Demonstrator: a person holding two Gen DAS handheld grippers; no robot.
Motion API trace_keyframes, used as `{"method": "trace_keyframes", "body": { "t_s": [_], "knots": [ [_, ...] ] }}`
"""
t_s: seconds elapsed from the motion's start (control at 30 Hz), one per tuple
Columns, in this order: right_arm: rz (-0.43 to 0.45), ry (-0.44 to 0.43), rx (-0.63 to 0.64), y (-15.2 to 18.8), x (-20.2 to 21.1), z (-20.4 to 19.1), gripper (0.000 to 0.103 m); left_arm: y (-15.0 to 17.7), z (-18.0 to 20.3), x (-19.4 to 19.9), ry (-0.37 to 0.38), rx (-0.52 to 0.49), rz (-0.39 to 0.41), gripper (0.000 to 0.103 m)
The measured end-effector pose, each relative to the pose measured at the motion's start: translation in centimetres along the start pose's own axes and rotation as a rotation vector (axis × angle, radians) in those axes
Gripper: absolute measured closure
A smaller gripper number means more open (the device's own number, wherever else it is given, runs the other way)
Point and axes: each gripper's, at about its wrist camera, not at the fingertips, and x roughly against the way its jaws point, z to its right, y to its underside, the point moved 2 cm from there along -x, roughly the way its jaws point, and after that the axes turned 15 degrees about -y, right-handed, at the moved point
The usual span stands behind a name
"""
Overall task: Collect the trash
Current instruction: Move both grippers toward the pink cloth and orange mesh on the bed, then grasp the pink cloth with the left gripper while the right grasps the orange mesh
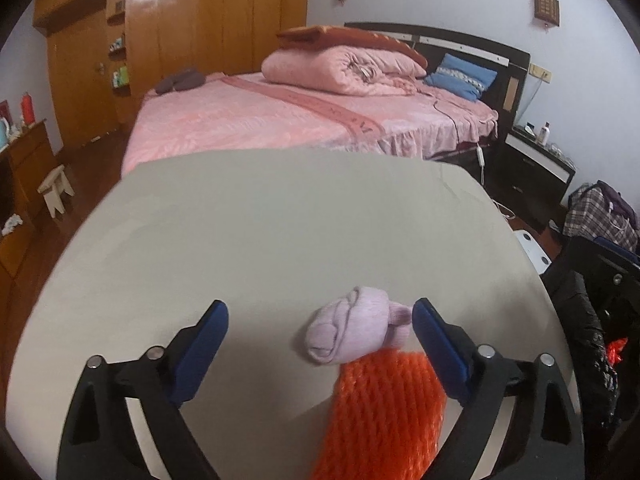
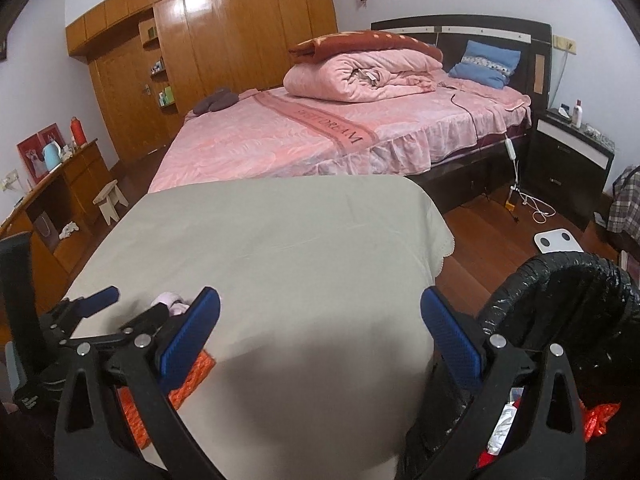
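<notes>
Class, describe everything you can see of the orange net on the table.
The orange net is a strip of knitted plastic-looking mesh, bright orange with a ribbed, shiny weave. It lies flat on the grey tablecloth, its near end leaving the frame. Its far end touches the pale pink sock bundle. The left tool is open around it, not pressing it. In the right wrist view it is partly hidden.

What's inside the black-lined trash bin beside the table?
The trash bin shows red plastic scraps and something white. The right gripper hides the rest.
</notes>
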Motion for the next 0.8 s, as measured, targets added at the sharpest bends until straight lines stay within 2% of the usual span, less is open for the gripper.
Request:
{"method": "trace_keyframes", "body": {
  "t_s": [0.1, 0.17, 0.23, 0.33, 0.53, 0.8],
  "knots": [
    [-0.006, 0.003, 0.003, 0.1, -0.2, 0.1, 0.005, 0.2, 0.7, -0.9, 0.031, -0.011, -0.032, 0.023],
    [-0.008, 0.004, 0.003, 0.1, -0.3, 0.2, 0.005, 0.6, 1.0, -1.5, 0.062, -0.021, -0.061, 0.033],
    [-0.013, 0.004, 0.004, 0.3, -0.3, 0.1, 0.005, 0.8, 1.1, -1.8, 0.091, -0.019, -0.078, 0.049],
    [-0.016, 0.005, 0.009, 0.3, -0.3, -0.1, 0.005, 0.6, 1.0, -1.4, 0.106, -0.013, -0.062, 0.061],
    [-0.016, 0.002, 0.017, 0.3, -0.3, -0.3, 0.005, -0.1, -0.3, 0.3, 0.117, 0.022, -0.011, 0.063],
    [-0.023, -0.026, 0.029, 0.9, -0.4, -2.2, 0.005, 0.2, -4.3, 3.3, 0.040, 0.064, 0.044, 0.063]
  ]
}}
